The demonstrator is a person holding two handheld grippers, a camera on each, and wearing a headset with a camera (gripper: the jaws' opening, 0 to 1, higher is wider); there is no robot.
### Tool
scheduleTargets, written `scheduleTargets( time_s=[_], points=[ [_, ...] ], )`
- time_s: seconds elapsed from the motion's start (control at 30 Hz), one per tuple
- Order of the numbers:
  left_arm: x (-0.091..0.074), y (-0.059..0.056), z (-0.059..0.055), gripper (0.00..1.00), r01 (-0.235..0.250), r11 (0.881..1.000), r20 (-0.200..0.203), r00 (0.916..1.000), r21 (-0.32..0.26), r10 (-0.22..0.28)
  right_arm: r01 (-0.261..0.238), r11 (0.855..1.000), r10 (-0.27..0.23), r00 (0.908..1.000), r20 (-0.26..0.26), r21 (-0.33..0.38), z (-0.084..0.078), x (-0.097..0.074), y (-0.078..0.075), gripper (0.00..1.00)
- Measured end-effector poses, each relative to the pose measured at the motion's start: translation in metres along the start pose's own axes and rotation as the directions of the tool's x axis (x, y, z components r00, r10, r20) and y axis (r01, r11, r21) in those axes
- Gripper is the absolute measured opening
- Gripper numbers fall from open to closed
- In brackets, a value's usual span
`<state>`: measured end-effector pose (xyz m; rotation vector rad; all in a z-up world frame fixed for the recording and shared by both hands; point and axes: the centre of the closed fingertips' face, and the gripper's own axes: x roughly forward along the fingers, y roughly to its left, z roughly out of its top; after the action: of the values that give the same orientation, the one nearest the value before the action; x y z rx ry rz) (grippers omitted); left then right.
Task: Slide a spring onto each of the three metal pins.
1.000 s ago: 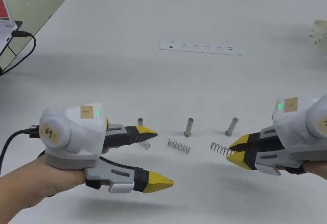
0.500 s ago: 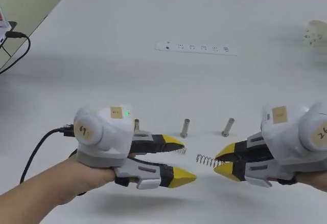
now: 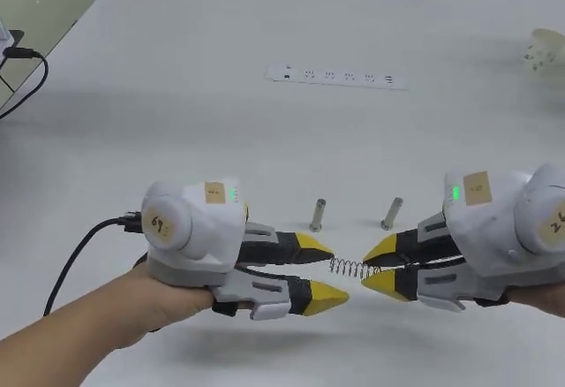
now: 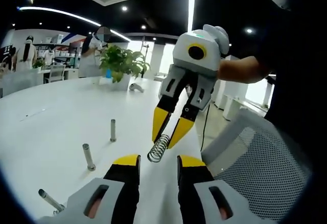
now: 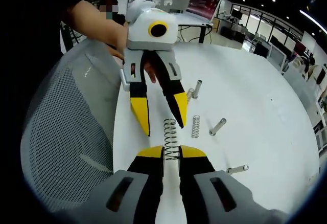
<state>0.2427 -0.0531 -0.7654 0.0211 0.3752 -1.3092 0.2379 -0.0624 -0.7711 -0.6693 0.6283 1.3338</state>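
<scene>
White desk (image 3: 265, 140) with upright metal pins (image 3: 317, 215); the right tool (image 3: 371, 269) pinches one end of a spring (image 3: 350, 269), while the left tool (image 3: 338, 271), jaws parted, faces its free end.

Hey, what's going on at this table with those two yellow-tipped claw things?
A person works a handheld gripper in each hand. The right gripper holds one end of a spring, and the open left gripper has its tips around the free end. The metal pins stand bare; a second spring lies beside them.
</scene>
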Motion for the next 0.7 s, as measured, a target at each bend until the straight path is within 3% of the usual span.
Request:
scheduleTargets(
  time_s=[0.2,0.7],
  points=[
    [0.0024,-0.0036,0.0030,0.14,0.010,1.000,0.009,0.9999,0.012,-0.010,-0.011,0.999,0.010,0.9998,-0.015,-0.045,0.0006,0.0009,0.0048,0.08],
    [0.0021,-0.0041,0.0057,0.05,0.007,1.000,0.023,0.9997,0.017,-0.007,-0.010,0.999,0.011,0.9999,0.007,-0.046,0.0056,-0.0013,0.0052,0.08]
  ],
)
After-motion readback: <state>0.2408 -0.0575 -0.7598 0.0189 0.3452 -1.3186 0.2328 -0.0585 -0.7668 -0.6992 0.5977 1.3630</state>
